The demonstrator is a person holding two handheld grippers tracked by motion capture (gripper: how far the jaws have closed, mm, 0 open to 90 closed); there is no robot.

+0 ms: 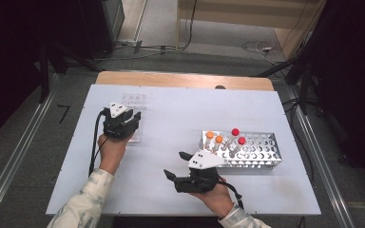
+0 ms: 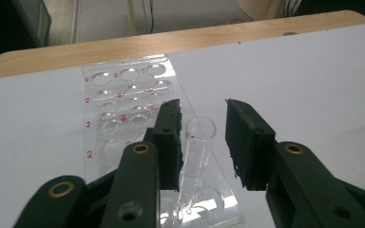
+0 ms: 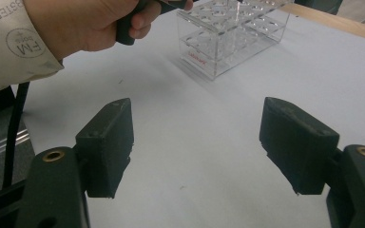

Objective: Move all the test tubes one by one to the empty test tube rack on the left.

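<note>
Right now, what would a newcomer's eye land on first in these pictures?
Probably the orange and red capped tubes standing in the metal rack at the table's right. Next, the left gripper, jaws apart around an uncapped clear tube standing in the clear plastic rack. The right gripper hangs open before the metal rack.

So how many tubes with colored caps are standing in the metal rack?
4. Two orange-capped tubes stand at the metal rack's left end; two red-capped tubes stand just right of them. The right tongs may hide more.
</note>
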